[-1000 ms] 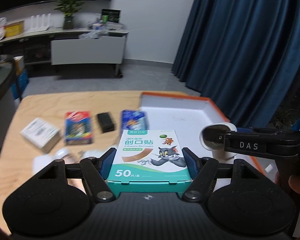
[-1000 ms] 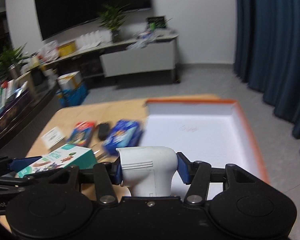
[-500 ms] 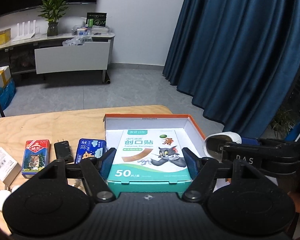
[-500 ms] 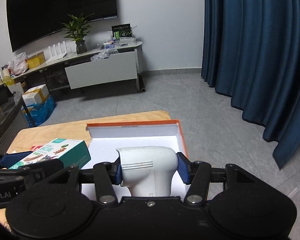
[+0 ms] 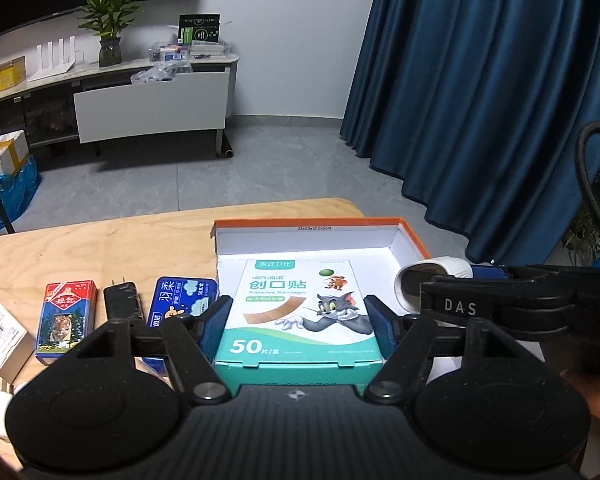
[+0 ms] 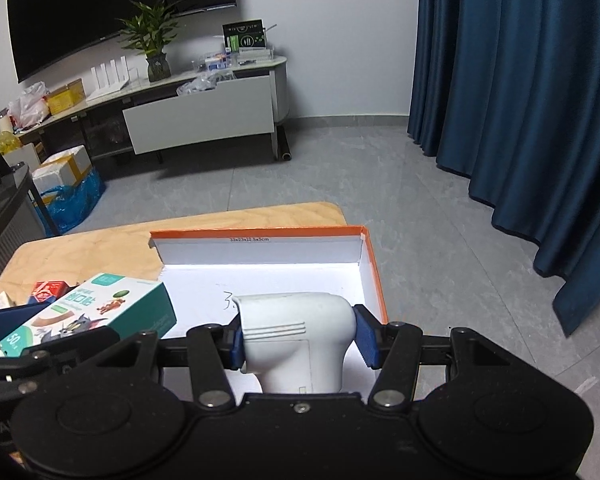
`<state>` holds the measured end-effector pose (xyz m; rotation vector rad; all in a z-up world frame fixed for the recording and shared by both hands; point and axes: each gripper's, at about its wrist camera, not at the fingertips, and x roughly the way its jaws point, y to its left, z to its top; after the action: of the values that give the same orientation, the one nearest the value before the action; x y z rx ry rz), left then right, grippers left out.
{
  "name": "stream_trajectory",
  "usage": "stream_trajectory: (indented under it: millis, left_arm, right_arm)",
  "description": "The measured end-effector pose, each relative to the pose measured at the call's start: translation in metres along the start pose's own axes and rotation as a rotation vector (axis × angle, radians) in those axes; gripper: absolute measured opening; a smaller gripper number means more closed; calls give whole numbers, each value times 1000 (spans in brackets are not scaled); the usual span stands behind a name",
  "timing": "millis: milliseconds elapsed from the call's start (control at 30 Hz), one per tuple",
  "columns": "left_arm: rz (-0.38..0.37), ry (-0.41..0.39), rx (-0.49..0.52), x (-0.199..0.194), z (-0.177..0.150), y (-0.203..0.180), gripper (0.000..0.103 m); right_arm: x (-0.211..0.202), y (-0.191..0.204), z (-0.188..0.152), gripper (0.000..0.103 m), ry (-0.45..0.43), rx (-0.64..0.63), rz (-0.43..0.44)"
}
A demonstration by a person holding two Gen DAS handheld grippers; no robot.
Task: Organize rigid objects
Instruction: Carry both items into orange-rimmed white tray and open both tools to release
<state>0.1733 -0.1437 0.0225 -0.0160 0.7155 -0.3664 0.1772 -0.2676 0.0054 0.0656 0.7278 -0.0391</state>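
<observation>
In the left wrist view, a bandage box [image 5: 298, 312] is clamped by the left tool [image 5: 298, 326] above the orange-rimmed box [image 5: 410, 234] ahead; its far corner could be caught on the wall. In the right wrist view, a white device [image 6: 296, 332] is held by the right tool [image 6: 298, 338] over the same box; a collision with the neighbouring bandage box is possible.

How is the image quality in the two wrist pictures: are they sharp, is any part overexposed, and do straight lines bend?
Left wrist view: sharp; the printed bandage box reads clearly; fisheye bends the blue curtain. Right wrist view: also sharp; the white floor of the orange-edged cardboard box glares bright along its far edge; frame corners darken.
</observation>
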Motion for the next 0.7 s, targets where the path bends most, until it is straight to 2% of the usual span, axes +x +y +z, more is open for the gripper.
stream_trajectory:
  millis: [700]
  left_arm:
    - [23,37,-32,31,4,7,72]
  right_arm:
    - [48,12,16,64,69,-42,-11]
